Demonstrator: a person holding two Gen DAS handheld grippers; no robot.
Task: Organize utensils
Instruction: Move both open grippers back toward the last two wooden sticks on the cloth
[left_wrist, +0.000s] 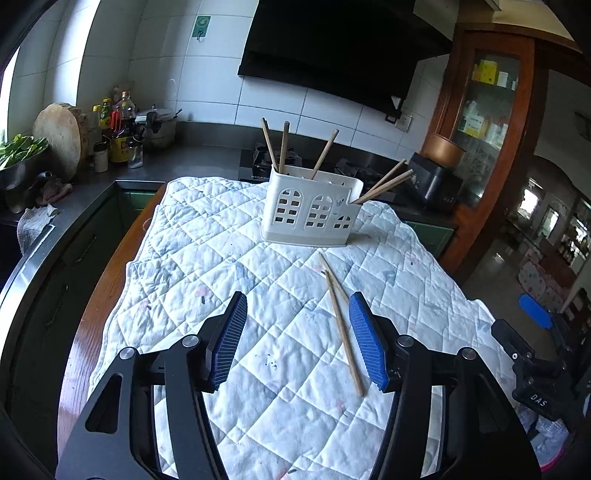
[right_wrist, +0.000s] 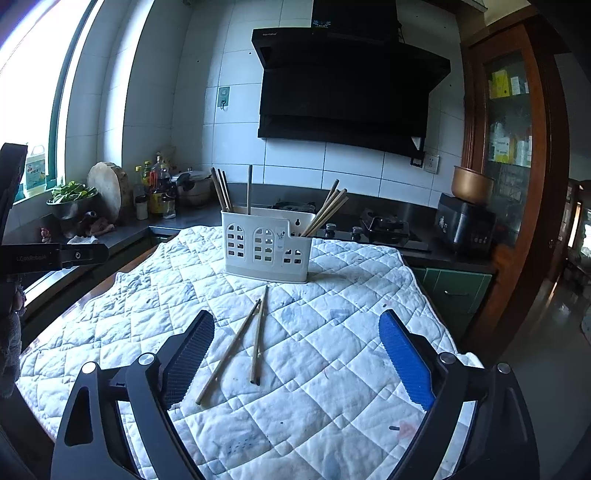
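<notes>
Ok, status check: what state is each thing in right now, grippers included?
Left gripper: open, empty.
Right gripper: open wide, empty.
Loose chopsticks: flat on the quilted cloth, crossing, in front of the holder.
Utensil holder: upright, with chopsticks leaning inside.

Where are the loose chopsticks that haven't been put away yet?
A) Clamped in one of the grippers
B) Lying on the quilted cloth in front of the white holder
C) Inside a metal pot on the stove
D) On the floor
B: the loose chopsticks lie flat on the quilted cloth, in front of the white holder, touched by neither gripper.
</notes>
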